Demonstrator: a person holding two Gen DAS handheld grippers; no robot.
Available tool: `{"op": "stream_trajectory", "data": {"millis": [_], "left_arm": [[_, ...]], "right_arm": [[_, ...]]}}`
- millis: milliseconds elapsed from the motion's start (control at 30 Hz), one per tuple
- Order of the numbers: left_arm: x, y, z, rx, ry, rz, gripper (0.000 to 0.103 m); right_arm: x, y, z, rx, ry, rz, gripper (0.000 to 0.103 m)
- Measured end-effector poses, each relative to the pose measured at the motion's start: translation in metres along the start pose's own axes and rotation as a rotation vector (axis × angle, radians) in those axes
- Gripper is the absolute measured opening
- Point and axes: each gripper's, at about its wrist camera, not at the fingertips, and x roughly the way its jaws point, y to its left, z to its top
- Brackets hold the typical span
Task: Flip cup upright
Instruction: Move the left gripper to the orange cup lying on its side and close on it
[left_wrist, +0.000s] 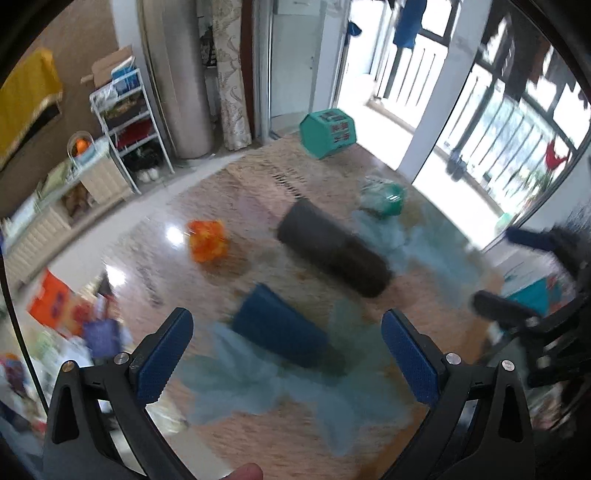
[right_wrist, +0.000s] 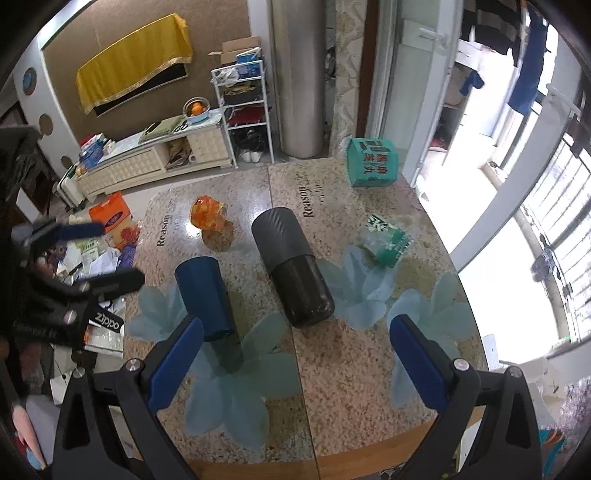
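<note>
Blur smears my left wrist view, yet the blue cup (left_wrist: 280, 328) reads clearly: a dark blue tumbler lying on its side on the speckled surface (left_wrist: 424, 295), just ahead of my left jaws (left_wrist: 287, 354), which stand wide apart with nothing between the pads. One black cylinder (left_wrist: 334, 248) lies on its side beyond the cup, one orange jar (left_wrist: 207, 240) sits to the left, one green packet (left_wrist: 384, 199) farther right, and one teal box (left_wrist: 328, 133) at the far edge. My other tool shows at the right border, tilted inward over the surface. From my right wrist view the picture is sharp: the same single blue cup (right_wrist: 205, 297) lies tipped over between the orange jar (right_wrist: 208, 213) and my right jaws (right_wrist: 295, 363), its lower end just beside my left blue pad. The black cylinder (right_wrist: 291, 267) lies beside it, apart from it. My right jaws are spread wide, gripping nothing, hovering above the pale flower print on the surface (right_wrist: 351, 398). My left jaws (right_wrist: 107, 254) enter from the left, also parted. One teal box (right_wrist: 372, 161) and one green packet (right_wrist: 388, 240) complete the count.
</note>
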Motion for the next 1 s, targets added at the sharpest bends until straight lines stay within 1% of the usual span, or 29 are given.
{"op": "stream_trajectory", "data": {"millis": [100,167,200,267,367,500,567,733,867,933,1000], "left_arm": [[0.006,0.012,0.010,0.102,0.021,0.032,0.103],[0.009,0.019,0.016,0.198,0.010,0.071,0.103],[0.012,0.023,0.020,0.266,0.004,0.096,0.103],[0.016,0.028,0.026,0.358,0.010,0.117,0.103],[0.031,0.035,0.036,0.516,0.024,0.120,0.103],[0.055,0.041,0.048,0.663,0.055,0.109,0.103],[0.074,0.045,0.054,0.716,0.100,0.109,0.103],[0.126,0.059,0.065,0.807,0.229,0.076,0.103],[0.172,0.066,0.064,0.889,0.319,0.058,0.103],[0.193,0.069,0.062,0.915,0.370,0.032,0.103],[0.212,0.073,0.062,0.920,0.419,0.002,0.103]], "right_arm": [[0.011,-0.002,0.004,-0.018,0.016,0.024,0.101],[0.021,-0.005,0.008,-0.023,0.037,0.043,0.101],[0.024,-0.005,0.009,-0.026,0.045,0.051,0.101],[0.033,-0.006,0.012,-0.036,0.068,0.068,0.101],[0.046,-0.009,0.015,-0.048,0.097,0.094,0.101],[0.061,-0.010,0.018,-0.065,0.129,0.128,0.101],[0.069,-0.010,0.021,-0.078,0.146,0.144,0.101],[0.088,-0.013,0.023,-0.093,0.200,0.160,0.101],[0.102,-0.022,0.022,-0.081,0.249,0.163,0.101],[0.107,-0.027,0.021,-0.071,0.267,0.162,0.101],[0.112,-0.031,0.020,-0.061,0.284,0.158,0.101]]}}
